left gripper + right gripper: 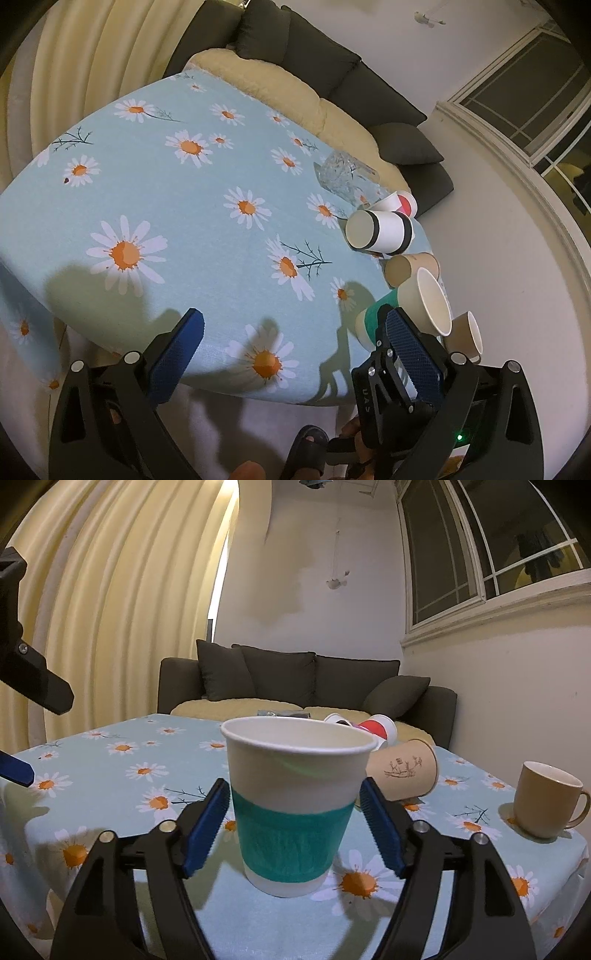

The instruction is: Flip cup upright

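Note:
A white paper cup with a teal band (293, 805) stands upright on the daisy tablecloth (122, 771), mouth up. My right gripper (293, 794) is open, its blue pads on either side of the cup with a small gap at each side. The same cup (406, 302) shows in the left wrist view at the table's right edge, partly hidden by the right gripper's finger. My left gripper (295, 321) is open and empty, held above the table's near edge.
Other cups lie on their sides behind: a brown printed one (404, 773), a white one with black bands (380, 230), a red-and-white one (376, 727). A tan mug (546, 799) stands upright at right. A crumpled clear cup (343, 177) lies beyond. A dark sofa (306, 679) is behind the table.

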{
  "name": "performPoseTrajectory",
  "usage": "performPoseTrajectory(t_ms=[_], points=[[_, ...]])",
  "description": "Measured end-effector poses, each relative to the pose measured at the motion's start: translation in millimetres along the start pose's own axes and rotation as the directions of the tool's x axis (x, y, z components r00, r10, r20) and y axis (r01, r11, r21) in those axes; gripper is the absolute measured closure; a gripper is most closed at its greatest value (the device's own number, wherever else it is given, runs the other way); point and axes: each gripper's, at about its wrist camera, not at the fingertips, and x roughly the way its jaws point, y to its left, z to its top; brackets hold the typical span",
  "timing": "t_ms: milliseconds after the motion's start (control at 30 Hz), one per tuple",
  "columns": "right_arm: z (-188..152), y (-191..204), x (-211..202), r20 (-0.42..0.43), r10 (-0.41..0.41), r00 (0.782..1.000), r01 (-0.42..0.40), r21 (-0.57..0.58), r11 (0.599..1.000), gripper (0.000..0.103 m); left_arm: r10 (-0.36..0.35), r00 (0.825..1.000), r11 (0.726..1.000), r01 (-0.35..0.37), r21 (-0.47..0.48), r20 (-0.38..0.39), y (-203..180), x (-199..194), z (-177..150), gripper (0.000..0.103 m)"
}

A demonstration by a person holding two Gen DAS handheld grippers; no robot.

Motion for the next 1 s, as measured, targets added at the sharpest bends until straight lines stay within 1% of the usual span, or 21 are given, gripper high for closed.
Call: performPoseTrajectory(t_ms=[33, 67, 100, 133, 233, 367, 500, 567, 633, 733, 833, 900, 1000], points=[[0.7, -0.7, -0.8, 0.000, 0.000, 1.000, 0.000, 0.003, 1.000, 0.021, -0.001, 1.000, 1.000, 0.001, 0.000, 0.000, -0.1, -0.2, 0.1, 0.007], [2.0, -1.5, -1.9, 0.003, -0.002, 1.000, 0.002, 0.005, 1.000, 0.019, -0.001, 1.000, 1.000, 0.001, 0.001, 0.000, -0.2, -0.3, 0.2, 0.007], [3.3, -2.6, -2.9, 0.003, -0.001, 1.000, 0.001, 0.009, 1.000, 0.015, 0.001, 1.000, 1.000, -0.001, 0.002, 0.001, -0.4, -0.5, 0.2, 0.007], [5.0, -3.6, -3.4, -0.001, 0.002, 1.000, -0.002, 0.016, 1.000, 0.010, 0.002, 1.000, 1.000, -0.002, 0.005, 0.002, -0.7, -1.2, 0.1, 0.007], [11.3, -6.3, -9.5, -0.013, 0.007, 1.000, -0.007, 0.021, 1.000, 0.005, 0.007, 1.000, 1.000, -0.008, 0.018, 0.013, -3.3, -3.7, 0.9, 0.007], [20.2, -11.2, -27.2, -0.039, 0.028, 0.999, -0.028, 0.014, 1.000, 0.005, 0.022, 0.999, 0.999, -0.024, 0.047, 0.027, -8.5, -9.9, 2.9, 0.007], [34.6, -23.3, -54.2, -0.056, 0.042, 0.998, -0.040, 0.027, 0.999, 0.005, 0.041, 0.998, 0.996, -0.045, 0.082, 0.052, -13.5, -18.8, 1.0, 0.007], [42.7, -27.9, -66.4, -0.078, 0.047, 0.996, -0.045, 0.032, 0.998, 0.005, 0.050, 0.997, 0.993, -0.056, 0.101, 0.060, -16.1, -25.1, -0.9, 0.007], [52.0, -31.8, -87.2, -0.073, 0.061, 0.995, -0.060, 0.020, 0.998, 0.005, 0.054, 0.996, 0.992, -0.062, 0.114, 0.071, -18.7, -31.5, -3.0, 0.007], [62.8, -35.5, -110.1, -0.071, 0.080, 0.994, -0.079, 0.011, 0.997, 0.005, 0.059, 0.992, 0.989, -0.074, 0.129, 0.114, -21.6, -45.1, -6.2, 0.007], [82.0, -43.6, -133.2, -0.072, 0.111, 0.991, -0.110, 0.019, 0.994, 0.005, 0.057, 0.988, 0.985, -0.079, 0.151, 0.147, -27.2, -60.6, -8.1, 0.007], [96.6, -52.7, -145.4, -0.070, 0.140, 0.988, -0.138, 0.044, 0.990, 0.005, 0.046, 0.985, 0.981, -0.075, 0.176, 0.167, -33.5, -70.7, -10.5, 0.007], [117.7, -67.8, -164.7, -0.068, 0.168, 0.983, -0.165, 0.058, 0.985, 0.005, 0.043, 0.976, 0.965, -0.096, 0.245, 0.213, -50.4, -89.6, -15.1, 0.007]])
